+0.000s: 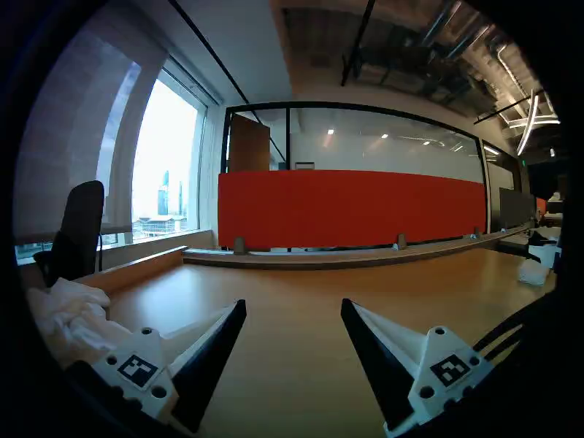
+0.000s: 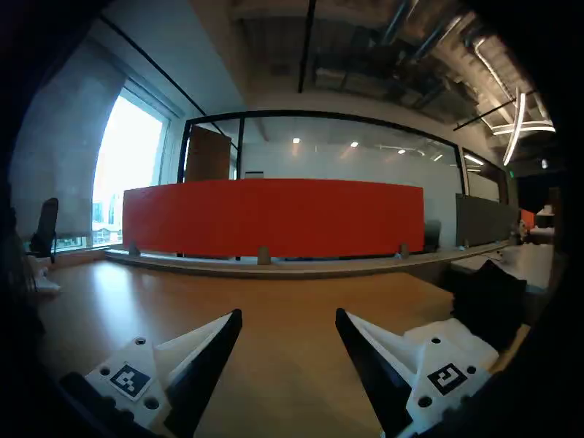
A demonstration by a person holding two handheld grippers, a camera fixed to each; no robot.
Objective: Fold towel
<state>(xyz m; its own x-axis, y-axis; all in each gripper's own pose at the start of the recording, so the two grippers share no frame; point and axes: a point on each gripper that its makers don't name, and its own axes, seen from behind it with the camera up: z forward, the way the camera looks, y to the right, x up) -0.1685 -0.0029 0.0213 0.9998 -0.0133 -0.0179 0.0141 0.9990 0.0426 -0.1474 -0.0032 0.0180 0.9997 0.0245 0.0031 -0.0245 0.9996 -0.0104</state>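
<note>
A crumpled white towel [image 1: 69, 317] lies in a heap at the left edge of the wooden table [image 1: 306, 306] in the left gripper view, just left of the left finger. My left gripper [image 1: 293, 304] stands open low over the table with nothing between its fingers. In the right gripper view my right gripper [image 2: 288, 314] is open too, hovering over bare wood [image 2: 292, 306]. A bit of white cloth [image 2: 40, 281] shows at that view's far left edge.
A red divider panel [image 1: 350, 208] runs along the table's far edge. A black chair [image 1: 73, 233] stands at the left by the window. A white object [image 1: 533, 271] sits at the table's right side. A dark object [image 2: 489, 299] rests to the right in the right gripper view.
</note>
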